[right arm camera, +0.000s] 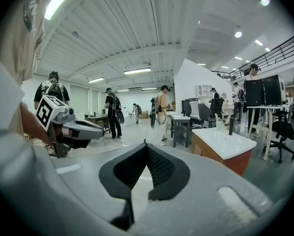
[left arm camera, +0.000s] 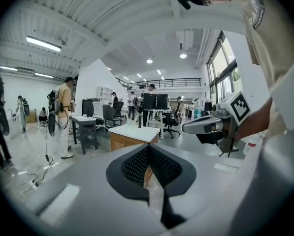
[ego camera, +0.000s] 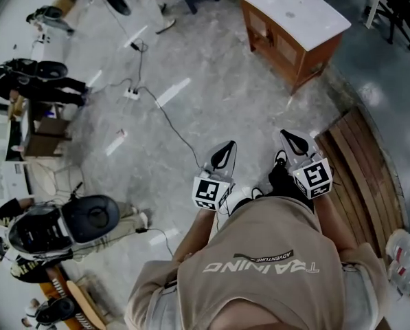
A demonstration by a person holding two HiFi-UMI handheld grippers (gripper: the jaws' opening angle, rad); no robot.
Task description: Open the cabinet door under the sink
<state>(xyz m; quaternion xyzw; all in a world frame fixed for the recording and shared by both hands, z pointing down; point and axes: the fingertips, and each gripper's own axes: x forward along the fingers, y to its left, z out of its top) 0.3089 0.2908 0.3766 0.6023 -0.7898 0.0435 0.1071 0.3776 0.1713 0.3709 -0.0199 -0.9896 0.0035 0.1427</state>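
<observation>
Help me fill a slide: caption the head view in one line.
Both shut and empty, the left claw and right claw hover over the grey floor, short of the wooden sink cabinet.

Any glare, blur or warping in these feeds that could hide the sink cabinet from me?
Head view: strong fisheye bend, light streaks glaring on the floor, sink cabinet clear. Left gripper view: dark round vignette, windows bright. Right gripper view: ceiling lamp blown out, cabinet sharp.
</observation>
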